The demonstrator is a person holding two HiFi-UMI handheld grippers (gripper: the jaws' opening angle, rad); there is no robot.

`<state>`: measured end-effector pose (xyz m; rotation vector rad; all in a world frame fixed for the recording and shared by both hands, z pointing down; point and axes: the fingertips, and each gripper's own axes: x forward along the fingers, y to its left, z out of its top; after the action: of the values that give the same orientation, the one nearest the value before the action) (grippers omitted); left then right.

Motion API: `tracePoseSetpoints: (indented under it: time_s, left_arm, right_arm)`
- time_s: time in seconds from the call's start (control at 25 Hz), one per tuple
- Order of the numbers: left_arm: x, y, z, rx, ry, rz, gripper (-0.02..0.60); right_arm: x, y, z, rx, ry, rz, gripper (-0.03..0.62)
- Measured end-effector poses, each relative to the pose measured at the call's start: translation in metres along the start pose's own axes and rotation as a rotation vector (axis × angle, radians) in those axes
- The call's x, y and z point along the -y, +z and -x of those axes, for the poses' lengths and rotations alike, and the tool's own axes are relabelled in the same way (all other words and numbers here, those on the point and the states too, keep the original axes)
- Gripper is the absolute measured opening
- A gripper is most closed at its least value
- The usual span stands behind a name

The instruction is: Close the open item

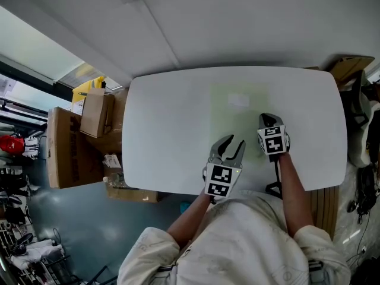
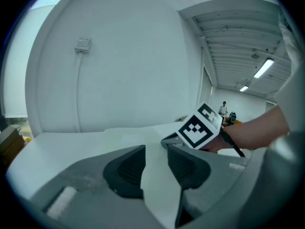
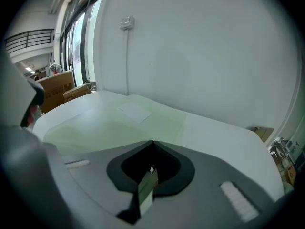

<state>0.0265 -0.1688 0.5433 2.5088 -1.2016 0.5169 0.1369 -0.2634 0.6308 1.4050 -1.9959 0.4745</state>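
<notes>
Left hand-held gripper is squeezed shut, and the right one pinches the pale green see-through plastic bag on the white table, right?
No. The left hand-held gripper is open, jaws apart over the white table, as the left gripper view shows. The right hand-held gripper does pinch the pale green see-through plastic bag.

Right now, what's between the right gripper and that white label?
Only a bare stretch of the pale green pouch, from the right gripper to the white label; the right gripper view shows it.
</notes>
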Motion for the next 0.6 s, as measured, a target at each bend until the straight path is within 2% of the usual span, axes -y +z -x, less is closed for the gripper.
tracePoseSetpoints:
  time_s: [0.36, 0.6]
  left_arm:
    - [-0.026, 0.059, 0.037, 0.147, 0.091, 0.006, 0.152]
    - [-0.031, 0.11, 0.062, 0.274, 0.143, -0.031, 0.146]
  right_arm:
    - [0.0, -0.001, 0.0, 0.006, -0.005, -0.001, 0.002]
    - [0.0, 0.002, 0.0, 0.022, -0.005, -0.024, 0.003]
